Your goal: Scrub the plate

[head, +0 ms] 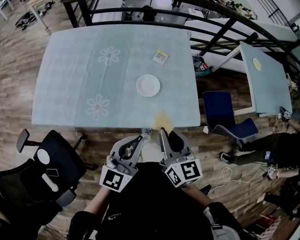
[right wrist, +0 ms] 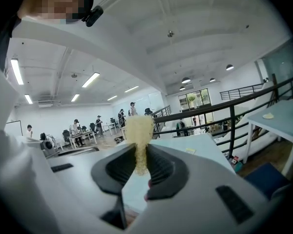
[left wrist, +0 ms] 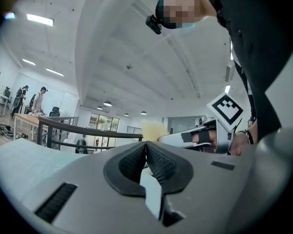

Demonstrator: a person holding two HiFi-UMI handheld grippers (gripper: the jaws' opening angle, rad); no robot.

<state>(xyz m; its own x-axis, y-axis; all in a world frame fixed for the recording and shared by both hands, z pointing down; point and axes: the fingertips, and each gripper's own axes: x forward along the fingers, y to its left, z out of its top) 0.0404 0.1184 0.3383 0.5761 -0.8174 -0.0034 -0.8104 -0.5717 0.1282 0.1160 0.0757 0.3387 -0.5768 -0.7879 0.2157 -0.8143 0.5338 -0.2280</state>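
The right gripper (right wrist: 140, 156) is clenched on a pale yellow, coarse-pored scrubbing sponge (right wrist: 138, 129). Its black ribbed pads pinch the lower edge, so most of the sponge stands clear above the jaws. That grip leaves a free face to rub with. The left gripper (left wrist: 146, 146) is shut on itself with its pads meeting and nothing between them. I judge it is kept as a spare hand, perhaps to steady the dish.

Both grippers are held close to the person's body at the near edge of the table, side by side and tilted upward. From the head view the sponge juts just past that edge.

Further out, the round white plate (head: 148, 85) lies flat on the light blue flower-patterned tablecloth (head: 75, 79). It sits right of centre and well apart from both grippers. Whether its surface is soiled or clean cannot be told at this size. Sponge in hand and away from the plate fits either carrying it in to scrub or drawing it back once the scrubbing is over.

A small yellow-green packet (head: 160, 57) lies beyond the plate. A black office chair (head: 52, 161) stands to the left, and a dark blue chair (head: 224, 115) stands to the right of the table.
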